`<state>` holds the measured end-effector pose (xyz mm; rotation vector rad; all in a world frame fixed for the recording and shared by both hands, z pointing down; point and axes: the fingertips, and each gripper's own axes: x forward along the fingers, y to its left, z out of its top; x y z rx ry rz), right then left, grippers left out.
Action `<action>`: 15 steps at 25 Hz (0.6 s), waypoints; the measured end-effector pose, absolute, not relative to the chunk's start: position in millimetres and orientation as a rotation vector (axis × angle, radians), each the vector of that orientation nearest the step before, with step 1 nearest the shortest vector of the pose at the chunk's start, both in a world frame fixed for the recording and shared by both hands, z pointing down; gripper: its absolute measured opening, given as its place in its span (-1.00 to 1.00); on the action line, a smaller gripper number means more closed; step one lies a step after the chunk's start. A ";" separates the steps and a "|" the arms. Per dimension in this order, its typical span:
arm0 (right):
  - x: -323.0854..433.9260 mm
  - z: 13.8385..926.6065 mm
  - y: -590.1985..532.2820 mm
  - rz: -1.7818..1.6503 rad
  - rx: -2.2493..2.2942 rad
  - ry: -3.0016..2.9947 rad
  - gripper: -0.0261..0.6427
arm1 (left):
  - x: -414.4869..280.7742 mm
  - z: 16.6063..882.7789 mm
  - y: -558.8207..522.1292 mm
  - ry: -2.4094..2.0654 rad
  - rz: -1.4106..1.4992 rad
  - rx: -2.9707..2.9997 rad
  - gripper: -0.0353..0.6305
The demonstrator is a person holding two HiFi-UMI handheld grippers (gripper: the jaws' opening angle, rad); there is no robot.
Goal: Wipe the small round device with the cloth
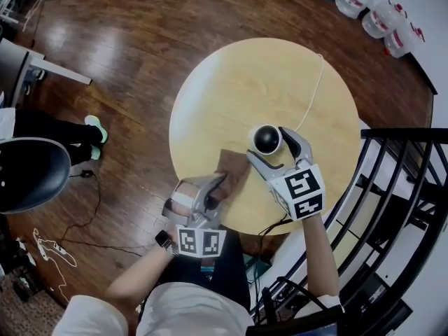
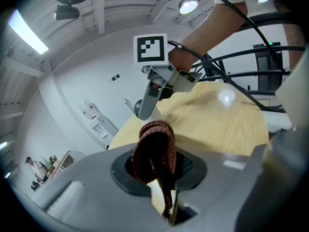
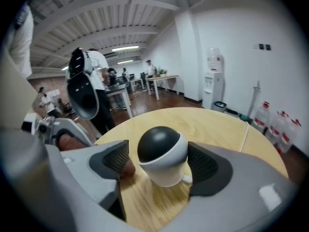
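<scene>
Well, left gripper (image 1: pixel 215 187) clamps cloth (image 1: pixel 235 166); right gripper (image 1: pixel 269 145) (jaws apart) straddles round device (image 3: pixel 161 149).

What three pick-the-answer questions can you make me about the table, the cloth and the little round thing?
1. Where is the small round device?
A) on the floor
B) on the table, between the right hand-held gripper's jaws
C) wrapped inside the cloth

2. What colour is the cloth?
A) brown
B) yellow
C) blue

3. What is the left hand-held gripper doing?
A) standing open and empty
B) pinching the cloth
C) holding a bottle

Answers:
1 B: it stands on the wood, with a jaw on each side and a gap to each.
2 A: its folds look dark brown.
3 B: the cloth is squeezed between its closed jaws.
</scene>
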<state>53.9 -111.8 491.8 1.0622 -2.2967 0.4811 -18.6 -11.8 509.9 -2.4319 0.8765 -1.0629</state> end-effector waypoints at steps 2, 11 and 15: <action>52.4 489.6 -102.3 0.308 0.841 -2.372 0.20 | -16.9 510.9 -10.5 0.859 -1.062 -2.431 -0.69; 50.3 492.3 -99.3 0.122 0.178 -2.400 0.20 | -12.8 516.6 -2.3 0.792 -1.077 -2.415 -0.69; 44.0 491.7 -100.8 0.182 0.055 -2.401 0.20 | -6.8 519.0 2.8 0.747 -1.079 -2.396 -0.69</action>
